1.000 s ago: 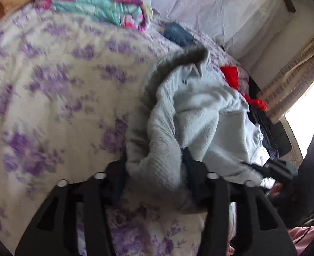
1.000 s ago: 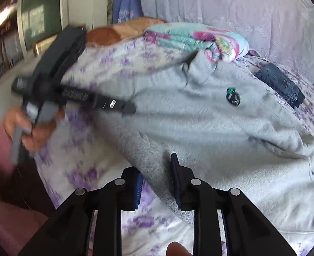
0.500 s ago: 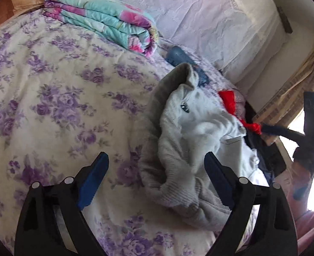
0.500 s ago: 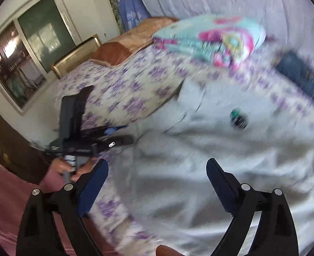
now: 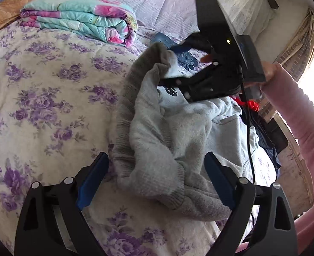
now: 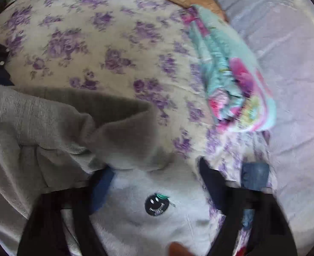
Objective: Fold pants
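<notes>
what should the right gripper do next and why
Probably finish closing on the fabric: the right gripper, its fingers just now closing, straddles the gray pants near the smiley patch without pinching yet, and the pants lie bunched, needing a pull flat.

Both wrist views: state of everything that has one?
grey pants, crumpled on the floral bedspread, not yet folded
left gripper, open, jaws have just been opening, ribbed hem between them, not pinched
right gripper, open, jaws have just been closing, pants fabric between them
quilt, folded
jeans, lying on the bedspread
</notes>
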A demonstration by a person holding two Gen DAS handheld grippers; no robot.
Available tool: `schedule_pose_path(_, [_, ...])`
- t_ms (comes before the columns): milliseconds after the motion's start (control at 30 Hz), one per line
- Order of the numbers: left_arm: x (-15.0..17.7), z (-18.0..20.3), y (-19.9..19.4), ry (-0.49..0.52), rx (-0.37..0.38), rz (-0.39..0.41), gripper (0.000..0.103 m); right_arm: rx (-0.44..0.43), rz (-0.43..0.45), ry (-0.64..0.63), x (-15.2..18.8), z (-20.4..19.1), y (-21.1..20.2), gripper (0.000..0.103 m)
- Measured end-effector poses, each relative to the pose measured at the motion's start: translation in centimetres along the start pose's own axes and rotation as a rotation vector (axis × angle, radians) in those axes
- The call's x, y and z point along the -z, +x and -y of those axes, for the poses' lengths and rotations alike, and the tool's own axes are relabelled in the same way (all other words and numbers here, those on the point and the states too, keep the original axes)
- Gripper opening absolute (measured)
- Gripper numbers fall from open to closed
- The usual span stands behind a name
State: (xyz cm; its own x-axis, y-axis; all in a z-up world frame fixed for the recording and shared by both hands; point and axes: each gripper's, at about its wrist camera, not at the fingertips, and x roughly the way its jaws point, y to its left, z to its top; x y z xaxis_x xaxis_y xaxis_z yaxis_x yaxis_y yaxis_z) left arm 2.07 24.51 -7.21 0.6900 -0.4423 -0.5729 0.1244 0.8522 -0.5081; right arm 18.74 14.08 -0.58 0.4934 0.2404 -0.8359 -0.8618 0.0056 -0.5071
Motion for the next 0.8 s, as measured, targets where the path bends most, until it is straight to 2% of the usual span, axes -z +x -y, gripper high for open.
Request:
schedule_pose_path(33, [-0.1, -0.1, -0.1, -0.008, 0.005, 0.008, 0.084, -0.035, -0.007, 0.013, -0.5, 0.5, 0.3, 0.032])
schedule_pose_path(67, [-0.2, -0.2, -0.3, -0.013, 0.013, 0.024, 0.073, -0.043, 0.001, 0.024, -1.2, 0.9, 0.4, 0.024])
schedule_pose_path(100, [-0.3, -0.4, -0.6, -0.019, 0.018, 0.047, 0.071, -0.035, 0.020, 0.020, -2.1, 1.5, 0.4, 0.020])
schedule_pose_path(233, [-0.7, -1.5, -1.3, -0.083, 0.008, 0.115, 0.071, -0.032, 0.176, 0.049, -4.6, 3.9, 0.2, 0.022])
schedule_pose_path(267, [-0.7, -1.9, -1.2, -0.107, 0.004, 0.116, 0.071, -0.026, 0.189, 0.036, -5.1, 3.7, 1.4, 0.028])
schedule_pose_path(367, [-0.9, -3.1, -1.1, -0.186, 0.003, 0.120, 0.071, 0.006, 0.141, 0.017, -5.6, 1.4, 5.5, 0.053])
schedule_pose_path(400, [-0.9, -3.3, -1.2, -0.201, 0.001, 0.128, 0.071, 0.062, 0.144, 0.029, -5.5, 0.7, 6.3, 0.057])
schedule_pose_path(433, [-0.8, -3.3, -1.3, -0.209, -0.002, 0.136, 0.071, 0.101, 0.170, 0.058, -5.2, 0.5, 6.0, 0.058])
schedule_pose_path(467, [-0.8, -3.3, -1.4, -0.214, -0.005, 0.145, 0.071, 0.122, 0.186, 0.100, -4.8, 0.6, 5.2, 0.064])
schedule_pose_path(533, [-0.8, -3.4, -1.6, -0.220, -0.009, 0.157, 0.072, 0.170, 0.207, 0.271, -3.1, 1.2, 2.1, 0.075])
schedule_pose_path(600, [-0.8, -3.5, -1.8, -0.226, -0.009, 0.169, 0.074, 0.200, 0.249, 0.490, 0.2, 1.2, -1.8, 0.091])
schedule_pose_path(633, [-0.9, -3.7, -2.0, -0.228, -0.010, 0.177, 0.075, 0.196, 0.277, 0.591, 2.6, 0.5, -3.7, 0.092])
schedule_pose_path(700, [-1.0, -3.6, -1.9, -0.220, -0.012, 0.175, 0.079, 0.167, 0.290, 0.692, 6.8, -1.4, -6.1, 0.092])
schedule_pose_path(800, [-1.0, -3.1, -1.1, -0.185, -0.035, 0.131, 0.081, 0.156, 0.217, 0.787, 13.5, -5.3, -7.4, 0.092])
